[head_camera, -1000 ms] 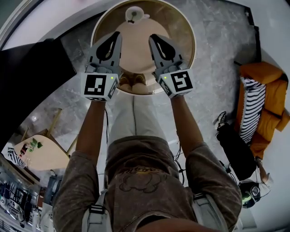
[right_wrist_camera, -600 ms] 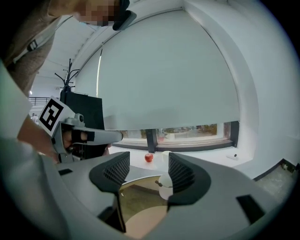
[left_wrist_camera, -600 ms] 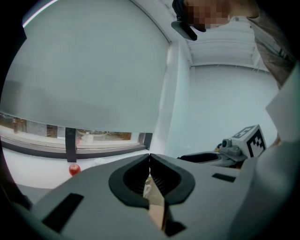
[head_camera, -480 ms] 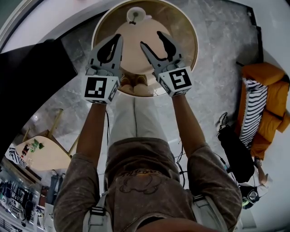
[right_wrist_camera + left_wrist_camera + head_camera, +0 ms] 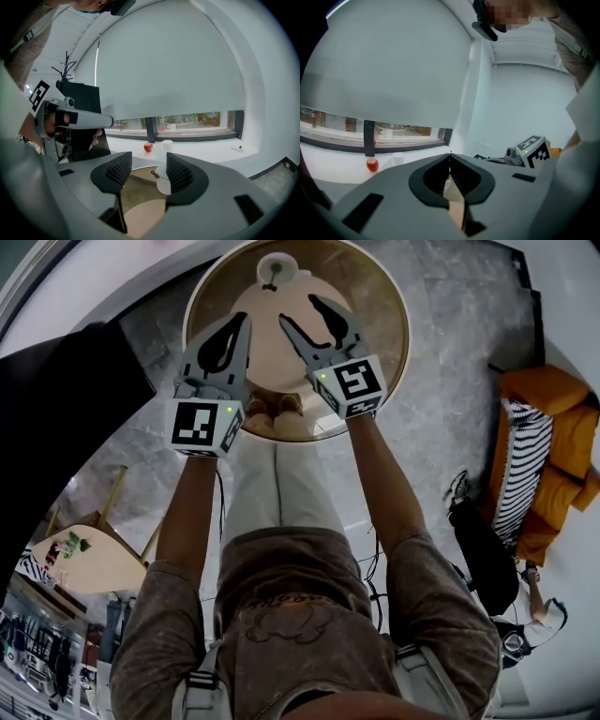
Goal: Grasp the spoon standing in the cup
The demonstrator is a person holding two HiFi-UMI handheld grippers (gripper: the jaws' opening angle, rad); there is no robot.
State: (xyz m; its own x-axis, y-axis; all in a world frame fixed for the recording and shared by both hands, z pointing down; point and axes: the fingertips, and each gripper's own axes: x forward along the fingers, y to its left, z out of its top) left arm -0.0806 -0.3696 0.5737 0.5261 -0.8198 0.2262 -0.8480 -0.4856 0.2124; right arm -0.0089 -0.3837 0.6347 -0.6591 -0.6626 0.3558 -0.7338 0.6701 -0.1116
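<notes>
While the round table [image 5: 380,306] is filling the top centre of the head view, both grippers are hovering over its near half and the grasp is not yet happening. The left gripper [image 5: 245,319], at the left of the frame, is sitting with its jaws pressed together on nothing and looks to be playing no part. The right gripper [image 5: 297,309], just right of it, is standing spread wide. Its jaws have just been swinging apart and easing back a touch, and nothing is held between them. The cup [image 5: 278,268] is standing near the table's far edge, at the very top of the frame, well apart from both sets of tips. In the right gripper view it is showing low in the middle, beyond the open gap and partly behind the right-hand jaw, with the spoon [image 5: 154,174] leaning out of it to the left. So the approach and line-up are under way, while reaching the handle and closing on it are both remaining.
</notes>
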